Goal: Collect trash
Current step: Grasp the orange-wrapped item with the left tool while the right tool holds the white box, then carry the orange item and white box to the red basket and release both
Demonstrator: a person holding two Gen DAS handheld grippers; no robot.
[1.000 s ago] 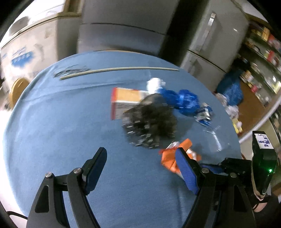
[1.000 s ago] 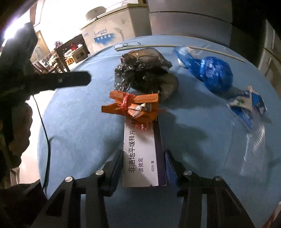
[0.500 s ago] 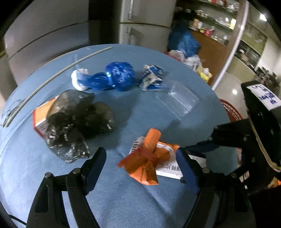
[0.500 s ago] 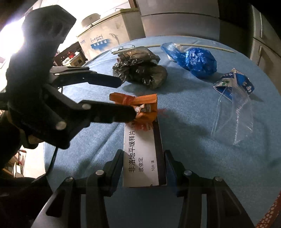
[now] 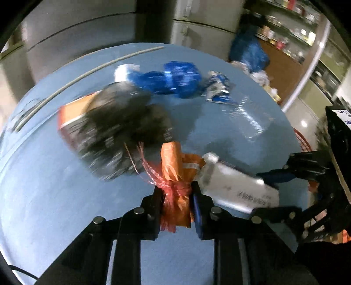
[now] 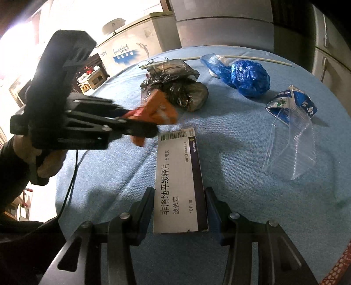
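My left gripper (image 5: 177, 198) is shut on an orange wrapper bundle (image 5: 175, 175) tied with red netting, held just above the blue table (image 5: 54, 197). In the right wrist view the left gripper (image 6: 140, 129) holds the orange bundle (image 6: 160, 109) off the cloth. My right gripper (image 6: 178, 210) is shut on a white medicine box (image 6: 177, 182) with a purple edge; the box also shows in the left wrist view (image 5: 237, 186). A black crumpled bag (image 6: 177, 87), a blue bag (image 6: 248, 76), a blue-white carton (image 6: 291, 103) and a clear plastic cup (image 6: 289, 149) lie on the table.
A thin white rod (image 6: 252, 58) and eyeglasses (image 6: 153, 61) lie at the table's far edge. An orange box (image 5: 74, 109) sits under the black bag. A red basket rim (image 6: 337, 267) shows at lower right. Grey cabinets (image 6: 219, 19) stand behind the table.
My left gripper has closed on the orange bundle and lifted it off the end of the medicine box. The right gripper still holds the box in place.
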